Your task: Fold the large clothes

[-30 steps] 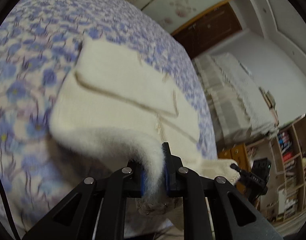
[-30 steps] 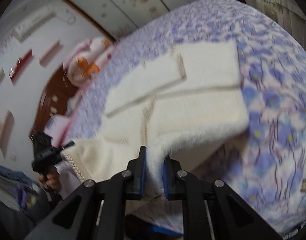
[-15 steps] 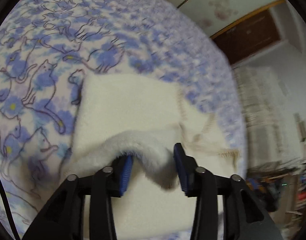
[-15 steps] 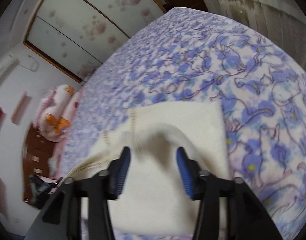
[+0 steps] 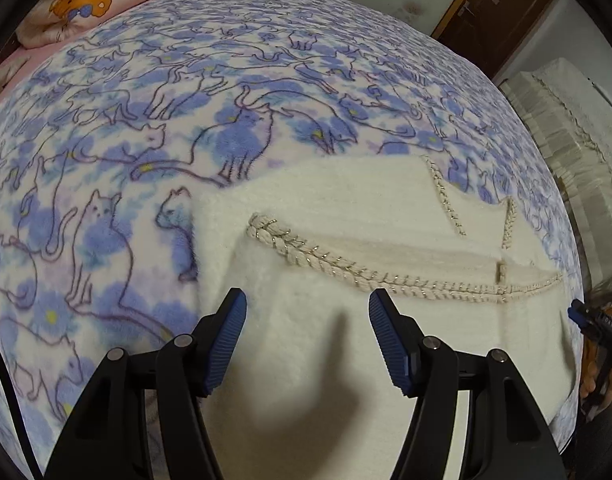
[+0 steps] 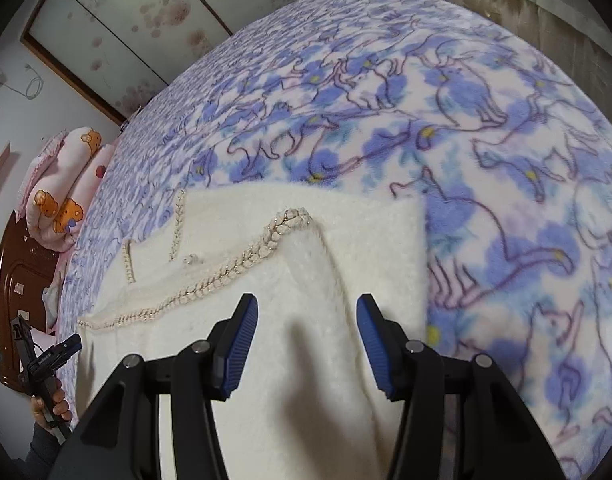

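Left gripper (image 5: 308, 334): jaws apart, nothing between the blue pads (image 5: 225, 342); they have just been opening. It hangs over the near part of the cream garment (image 5: 346, 216), its shadow falling on the fabric below. Right gripper (image 6: 306, 346): jaws likewise apart and empty, pads (image 6: 241, 344) clear of the cloth; this pair opened within the last second.

Garment lies folded on the cat-print blanket (image 5: 145, 128) that covers the bed, near its front edge. Top layer is doubled over the lower one; its braided trim (image 5: 346, 268) runs across the fold as an exposed edge. A second line of trim (image 5: 446, 200) shows on the lower layer behind it.

Right view, lower left: a hand (image 6: 51, 404) grips the other tool's handle. Rolled pink bedding with bear print (image 6: 65, 192) sits at the far end of the bed.
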Available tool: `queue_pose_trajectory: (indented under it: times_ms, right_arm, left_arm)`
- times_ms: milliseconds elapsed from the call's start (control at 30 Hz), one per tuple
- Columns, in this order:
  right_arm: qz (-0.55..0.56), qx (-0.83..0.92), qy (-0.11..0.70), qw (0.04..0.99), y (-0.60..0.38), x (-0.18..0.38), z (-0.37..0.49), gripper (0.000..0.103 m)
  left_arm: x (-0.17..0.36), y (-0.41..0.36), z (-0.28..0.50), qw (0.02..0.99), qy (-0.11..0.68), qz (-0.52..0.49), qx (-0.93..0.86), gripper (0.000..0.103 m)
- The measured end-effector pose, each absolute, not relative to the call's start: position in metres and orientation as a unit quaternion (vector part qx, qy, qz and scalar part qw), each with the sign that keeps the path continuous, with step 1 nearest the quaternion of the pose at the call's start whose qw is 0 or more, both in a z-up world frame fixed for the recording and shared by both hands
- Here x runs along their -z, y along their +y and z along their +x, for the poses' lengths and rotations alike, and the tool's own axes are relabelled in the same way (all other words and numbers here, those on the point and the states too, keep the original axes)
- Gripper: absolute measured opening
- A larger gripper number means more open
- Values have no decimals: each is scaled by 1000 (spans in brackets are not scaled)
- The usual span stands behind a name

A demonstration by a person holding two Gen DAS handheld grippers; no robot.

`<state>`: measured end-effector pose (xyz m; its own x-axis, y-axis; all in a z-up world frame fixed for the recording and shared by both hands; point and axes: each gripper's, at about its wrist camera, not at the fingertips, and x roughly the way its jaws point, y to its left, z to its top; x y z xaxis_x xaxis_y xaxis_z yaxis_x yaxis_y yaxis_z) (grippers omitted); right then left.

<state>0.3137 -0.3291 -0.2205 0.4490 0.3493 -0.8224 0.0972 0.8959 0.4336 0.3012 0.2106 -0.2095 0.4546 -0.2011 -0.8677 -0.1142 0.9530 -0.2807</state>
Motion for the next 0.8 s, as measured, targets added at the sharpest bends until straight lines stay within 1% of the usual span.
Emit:
queue_pose_trajectory:
  times_ms: [133, 267, 467, 500, 533, 567, 600, 633, 667, 700, 767, 800]
  right_arm:
    - [187, -73, 536, 820, -314, 237, 327, 52]
    - [168, -73, 528, 829, -306, 239, 332, 54]
    - [177, -82, 522, 830, -309, 243, 334, 54]
    - [181, -82, 522, 829, -309, 244, 335, 54]
    - [188, -82, 522, 828, -311, 246, 335, 54]
    - [193, -82, 522, 827, -311, 247, 335, 54]
    - [196, -82, 520, 827, -312, 247, 335, 54]
    - [194, -81, 520, 828, -311, 247, 335, 54]
    - [184, -77, 521, 830, -309, 246, 334, 50]
    - [162, -70, 522, 834, -304, 244, 333, 35]
    - [124, -67, 521, 842, -294, 239, 327, 11]
    - [108, -60, 514, 849, -290, 235, 322, 10]
  left_arm:
    - [215, 209, 301, 848, 515, -119, 34, 62]
    - [217, 209, 306, 856, 509, -87, 19, 62]
    - [228, 222, 316, 852, 510, -116, 20, 62]
    - [230, 223, 318, 854, 506, -118, 20, 61]
    - [231, 223, 318, 856, 502, -120, 21, 56]
    - [232, 222, 318, 857, 499, -124, 26, 37]
    - [234, 221, 320, 855, 502, -128, 29, 28]
    - [235, 218, 319, 856, 501, -123, 23, 28]
    - [234, 215, 317, 861, 496, -114, 17, 15]
    - [230, 210, 315, 867, 490, -93, 11, 11]
    - [224, 199, 309, 873, 483, -61, -2, 9]
    - [219, 194, 306, 877, 478, -44, -7, 9]
